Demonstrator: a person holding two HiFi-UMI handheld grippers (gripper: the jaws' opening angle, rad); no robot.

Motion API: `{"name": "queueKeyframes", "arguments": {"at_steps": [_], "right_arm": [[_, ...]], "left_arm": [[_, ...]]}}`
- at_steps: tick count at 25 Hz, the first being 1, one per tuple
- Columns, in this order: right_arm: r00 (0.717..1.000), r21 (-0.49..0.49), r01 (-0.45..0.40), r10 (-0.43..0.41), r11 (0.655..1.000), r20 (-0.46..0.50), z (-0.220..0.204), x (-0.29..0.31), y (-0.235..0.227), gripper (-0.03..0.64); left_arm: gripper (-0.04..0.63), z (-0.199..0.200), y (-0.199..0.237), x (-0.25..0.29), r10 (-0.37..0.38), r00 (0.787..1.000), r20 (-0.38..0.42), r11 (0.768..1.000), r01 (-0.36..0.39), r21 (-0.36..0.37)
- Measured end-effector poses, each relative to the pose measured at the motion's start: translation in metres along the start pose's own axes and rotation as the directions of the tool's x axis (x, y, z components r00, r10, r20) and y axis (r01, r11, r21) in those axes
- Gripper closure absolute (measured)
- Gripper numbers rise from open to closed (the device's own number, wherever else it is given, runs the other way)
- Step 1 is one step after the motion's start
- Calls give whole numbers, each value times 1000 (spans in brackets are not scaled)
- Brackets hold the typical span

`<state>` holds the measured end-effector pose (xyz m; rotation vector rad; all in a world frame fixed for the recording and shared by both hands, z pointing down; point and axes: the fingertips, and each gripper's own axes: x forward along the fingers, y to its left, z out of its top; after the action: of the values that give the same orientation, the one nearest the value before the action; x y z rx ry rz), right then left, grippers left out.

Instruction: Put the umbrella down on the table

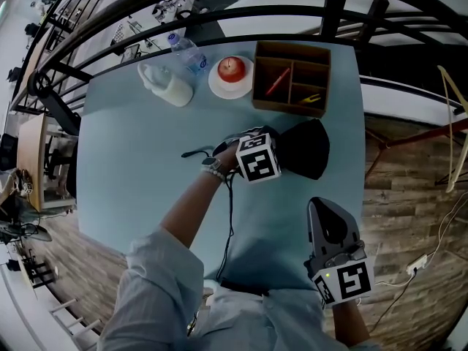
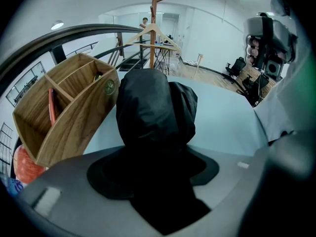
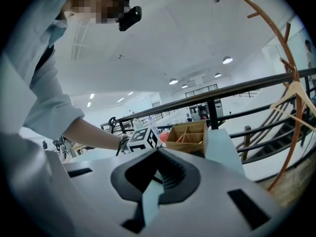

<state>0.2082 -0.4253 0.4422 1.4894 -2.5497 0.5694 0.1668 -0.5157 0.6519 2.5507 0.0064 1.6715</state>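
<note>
A folded black umbrella (image 1: 306,149) lies on the pale blue table (image 1: 139,174), just in front of the wooden box. My left gripper (image 1: 281,152) is shut on its near end. In the left gripper view the black fabric (image 2: 153,107) bulges out from between the jaws of the left gripper (image 2: 158,181) and hides the fingertips. My right gripper (image 1: 327,205) hovers over the table's near right corner, away from the umbrella. In its own view the right gripper (image 3: 159,154) has its jaws together with nothing between them.
A wooden compartment box (image 1: 291,79) stands at the back right, with an apple on a white plate (image 1: 231,68), a water bottle (image 1: 186,52) and a white jug (image 1: 167,86) to its left. A black railing runs behind the table. A wooden coat stand (image 1: 450,123) is at the right.
</note>
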Motion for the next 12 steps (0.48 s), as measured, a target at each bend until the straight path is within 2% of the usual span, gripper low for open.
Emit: {"name": "queueKeyframes", "arguments": {"at_steps": [12], "right_arm": [[1000,-25,9,-9,1000,14,7,-12,6,618]], "left_arm": [[308,3,5,-9,71,997,27,997,-70,-31]]}}
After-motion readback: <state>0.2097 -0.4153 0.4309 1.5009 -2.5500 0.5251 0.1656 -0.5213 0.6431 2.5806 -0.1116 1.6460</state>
